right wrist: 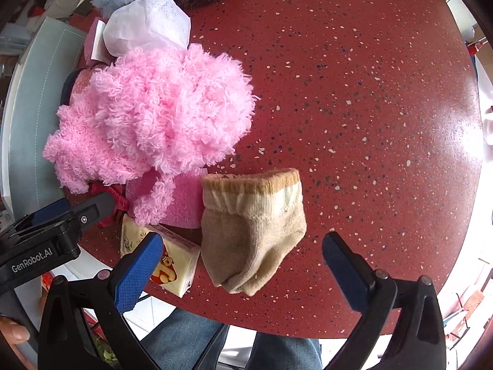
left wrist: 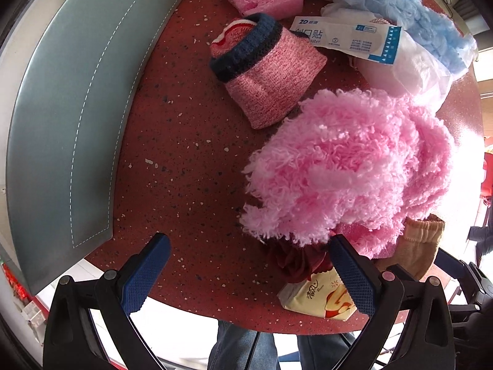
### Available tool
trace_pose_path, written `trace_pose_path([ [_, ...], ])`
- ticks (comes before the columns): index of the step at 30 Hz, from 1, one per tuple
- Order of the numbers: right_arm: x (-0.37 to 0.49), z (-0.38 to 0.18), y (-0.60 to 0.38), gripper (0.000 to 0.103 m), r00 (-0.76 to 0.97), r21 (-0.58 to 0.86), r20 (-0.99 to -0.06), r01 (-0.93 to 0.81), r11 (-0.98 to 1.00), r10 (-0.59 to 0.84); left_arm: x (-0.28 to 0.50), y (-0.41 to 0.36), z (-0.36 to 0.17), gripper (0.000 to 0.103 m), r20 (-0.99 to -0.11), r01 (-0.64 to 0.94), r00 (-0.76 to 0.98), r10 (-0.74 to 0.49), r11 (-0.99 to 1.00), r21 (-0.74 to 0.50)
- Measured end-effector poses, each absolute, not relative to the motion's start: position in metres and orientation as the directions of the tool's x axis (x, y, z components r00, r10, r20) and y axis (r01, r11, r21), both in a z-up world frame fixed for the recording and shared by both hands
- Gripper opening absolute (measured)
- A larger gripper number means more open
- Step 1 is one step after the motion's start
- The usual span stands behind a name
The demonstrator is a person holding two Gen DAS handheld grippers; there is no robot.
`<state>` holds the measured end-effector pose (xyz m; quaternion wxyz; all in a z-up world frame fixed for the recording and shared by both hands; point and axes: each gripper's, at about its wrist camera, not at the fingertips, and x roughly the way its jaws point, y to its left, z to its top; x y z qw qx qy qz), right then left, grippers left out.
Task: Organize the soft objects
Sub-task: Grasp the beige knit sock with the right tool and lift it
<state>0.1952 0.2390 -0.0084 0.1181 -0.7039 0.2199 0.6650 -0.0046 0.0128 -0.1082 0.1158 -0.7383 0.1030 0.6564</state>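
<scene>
A beige sock [right wrist: 251, 231] lies near the red table's [right wrist: 369, 92] front edge, between my right gripper's [right wrist: 242, 252] wide-spread fingers, untouched. Left of it sits a fluffy pink bundle [right wrist: 160, 114]. My left gripper [left wrist: 249, 265] also gapes wide, empty.

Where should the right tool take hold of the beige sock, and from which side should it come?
Probably at the toe end of the beige sock, the part lying nearest the open right tool. Come straight forward from the table's near edge. The sock lies flat, its cuff pointing away, its right side bare red table; the tissue pack crowds its left.
</scene>
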Motion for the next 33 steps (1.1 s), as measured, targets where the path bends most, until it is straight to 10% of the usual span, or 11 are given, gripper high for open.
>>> trace_pose_path([
  [19, 0.192, -0.044, 0.258, 0.084, 0.143, -0.033, -0.989, -0.401, -0.915, -0.027, -0.017, 0.002, -0.141, 0.103, -0.991, -0.278, 0.13, -0.04, -0.961, 0.003],
  [23, 0.188, -0.045, 0.257, 0.065, 0.153, -0.065, -0.988, -0.375, -0.925, 0.007, -0.017, 0.011, -0.143, 0.103, -0.99, -0.318, 0.125, -0.057, -0.948, 0.014],
  [26, 0.187, -0.041, 0.265, 0.032, 0.145, -0.059, -0.989, -0.382, -0.922, 0.003, -0.022, 0.004, -0.141, 0.101, -0.993, -0.299, 0.118, -0.03, -0.954, -0.007],
  [31, 0.185, -0.042, 0.292, 0.033, 0.164, -0.023, -0.985, -0.388, -0.921, -0.045, -0.01, -0.003, -0.11, 0.092, -0.998, -0.345, 0.059, -0.015, -0.939, -0.007],
  [33, 0.178, -0.032, 0.288, 0.057, 0.166, -0.016, -0.984, -0.411, -0.911, -0.057, -0.008, -0.016, -0.09, 0.092, -1.0, -0.405, -0.01, -0.022, -0.914, 0.025],
])
